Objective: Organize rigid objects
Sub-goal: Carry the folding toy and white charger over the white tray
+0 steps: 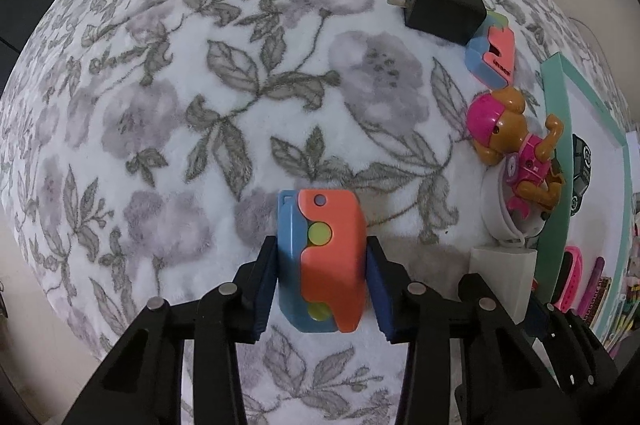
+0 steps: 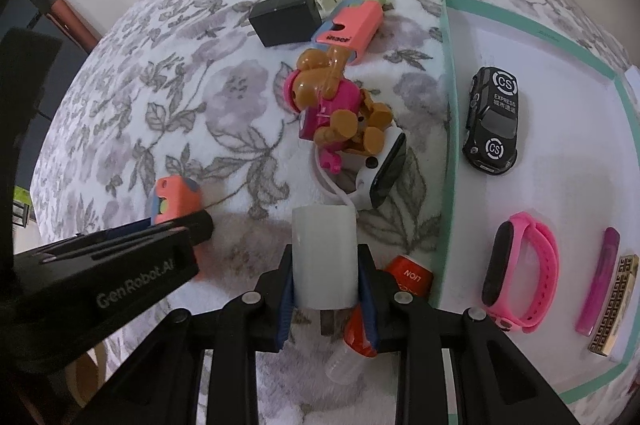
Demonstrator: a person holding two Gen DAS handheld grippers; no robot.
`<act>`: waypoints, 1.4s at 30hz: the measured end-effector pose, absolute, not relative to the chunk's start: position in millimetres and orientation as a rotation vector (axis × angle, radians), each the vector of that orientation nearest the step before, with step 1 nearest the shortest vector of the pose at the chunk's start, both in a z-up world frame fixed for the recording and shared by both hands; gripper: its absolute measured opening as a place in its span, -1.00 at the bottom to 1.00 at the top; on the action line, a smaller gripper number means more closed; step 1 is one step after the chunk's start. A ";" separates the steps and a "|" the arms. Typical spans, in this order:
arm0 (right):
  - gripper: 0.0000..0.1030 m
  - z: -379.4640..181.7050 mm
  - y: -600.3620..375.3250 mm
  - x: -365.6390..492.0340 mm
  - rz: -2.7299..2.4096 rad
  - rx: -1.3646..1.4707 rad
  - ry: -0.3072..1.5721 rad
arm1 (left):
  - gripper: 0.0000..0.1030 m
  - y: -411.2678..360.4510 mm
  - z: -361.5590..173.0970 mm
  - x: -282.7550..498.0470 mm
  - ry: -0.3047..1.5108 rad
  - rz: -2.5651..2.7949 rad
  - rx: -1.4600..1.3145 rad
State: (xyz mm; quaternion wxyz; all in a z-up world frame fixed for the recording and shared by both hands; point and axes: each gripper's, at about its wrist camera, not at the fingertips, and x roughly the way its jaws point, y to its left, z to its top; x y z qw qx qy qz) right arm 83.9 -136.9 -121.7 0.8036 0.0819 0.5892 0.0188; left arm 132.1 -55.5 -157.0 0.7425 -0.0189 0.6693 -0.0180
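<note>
Below, left fingers clamped around blocky orange-blue plastic toy, right fingers around smooth white charger.

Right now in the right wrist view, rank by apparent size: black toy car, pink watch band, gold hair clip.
1. pink watch band
2. black toy car, close behind; fisheye distortion makes this unsure
3. gold hair clip

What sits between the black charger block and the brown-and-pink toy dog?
A coral-and-blue block, touching the black charger and overlapping the toy dog; right wrist view shows it best.

left gripper points straight down, jaws clamped; right gripper angled steeply down, jaws clamped
</note>
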 end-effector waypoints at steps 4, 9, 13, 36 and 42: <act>-0.41 -125.3 -128.1 86.6 0.038 0.127 1.260 | -0.15 -53.0 -157.3 129.0 1.464 -0.041 -0.026; -0.41 -126.7 -122.4 85.5 0.032 0.084 1.256 | -0.15 -54.3 -155.8 133.0 1.461 -0.040 -0.029; -0.41 -128.3 -119.1 84.0 0.030 0.088 1.254 | -0.15 -49.8 -149.9 125.3 1.458 -0.043 -0.032; -0.44 -65.5 -173.9 62.8 -0.047 0.238 1.072 | -0.15 -24.7 -60.3 114.8 1.267 -0.052 -0.029; -0.44 -45.6 -210.5 52.2 -0.171 0.244 0.981 | -0.15 -57.9 -23.9 109.1 1.203 -0.095 0.009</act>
